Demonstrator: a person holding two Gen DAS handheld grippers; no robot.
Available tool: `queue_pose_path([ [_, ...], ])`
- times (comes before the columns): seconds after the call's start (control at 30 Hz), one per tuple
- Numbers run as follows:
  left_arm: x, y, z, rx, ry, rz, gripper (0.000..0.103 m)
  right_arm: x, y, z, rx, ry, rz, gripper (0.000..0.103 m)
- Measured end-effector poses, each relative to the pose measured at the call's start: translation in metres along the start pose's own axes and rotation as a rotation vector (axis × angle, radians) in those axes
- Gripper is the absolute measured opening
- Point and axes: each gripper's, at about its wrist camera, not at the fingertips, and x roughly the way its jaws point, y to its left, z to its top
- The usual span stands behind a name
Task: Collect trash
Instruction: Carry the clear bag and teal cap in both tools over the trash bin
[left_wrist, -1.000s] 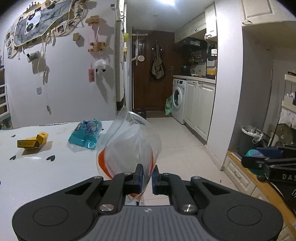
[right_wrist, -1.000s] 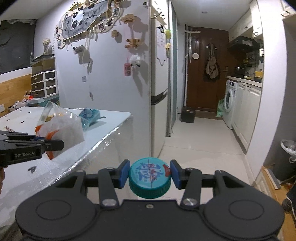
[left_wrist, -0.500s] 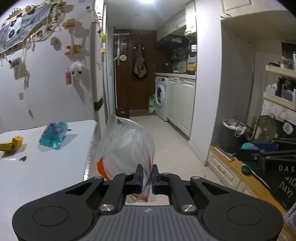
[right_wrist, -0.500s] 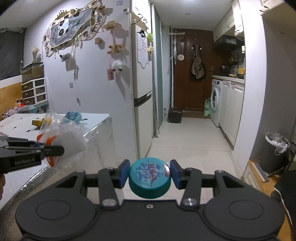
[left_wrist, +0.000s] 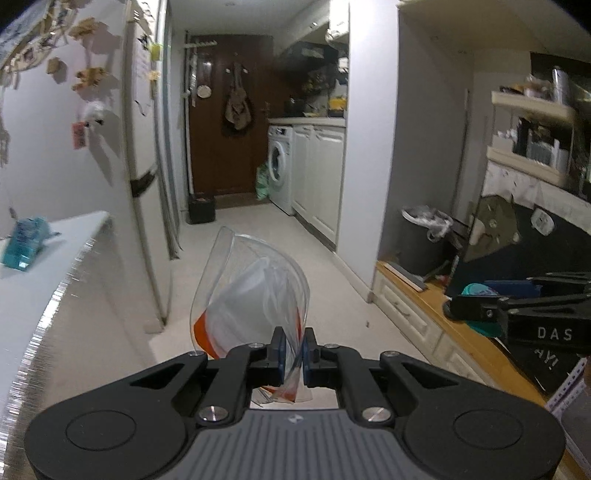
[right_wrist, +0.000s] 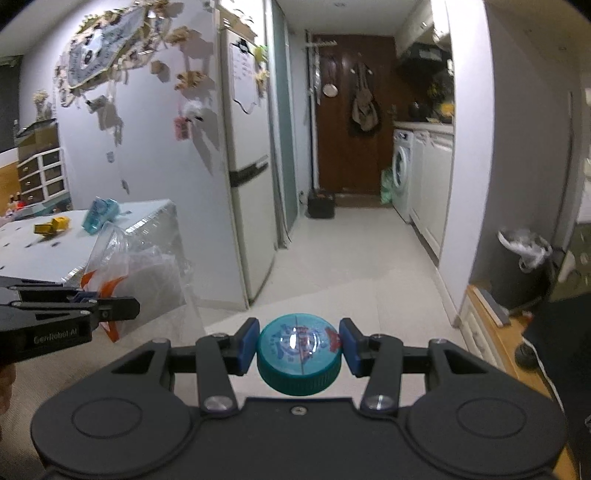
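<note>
My left gripper (left_wrist: 293, 349) is shut on a clear plastic bag with orange print (left_wrist: 251, 295), held in the air beside the white table; the bag also shows in the right wrist view (right_wrist: 140, 273). My right gripper (right_wrist: 299, 349) is shut on a teal bottle cap (right_wrist: 299, 352). The right gripper with the cap shows at the right of the left wrist view (left_wrist: 517, 306). A dark trash bin with a white liner (left_wrist: 424, 240) stands by the wall ahead on the right, also in the right wrist view (right_wrist: 524, 266).
A blue packet (right_wrist: 101, 214) and a yellow box (right_wrist: 51, 225) lie on the white table (right_wrist: 44, 254) at left. A fridge (right_wrist: 251, 166) stands past the table. A wooden ledge (left_wrist: 443, 314) and shelves line the right. The hallway floor (right_wrist: 351, 258) leads to a washing machine (right_wrist: 400, 170).
Both grippers have swung right, away from the table, toward the hallway and the bin. The table has slid to the left of both views. Both grips are unchanged.
</note>
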Motion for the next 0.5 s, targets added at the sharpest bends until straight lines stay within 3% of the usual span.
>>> queue_pose_path([
  [0.27, 0.059, -0.026, -0.033, -0.007, 0.120, -0.056, 0.008, 0.029, -0.036, -0.027, 0.068, 0.109, -0.030, 0.048],
  [0.5, 0.120, -0.018, -0.080, -0.066, 0.269, -0.074, 0.008, 0.078, -0.048, -0.055, 0.109, 0.255, -0.034, 0.048],
])
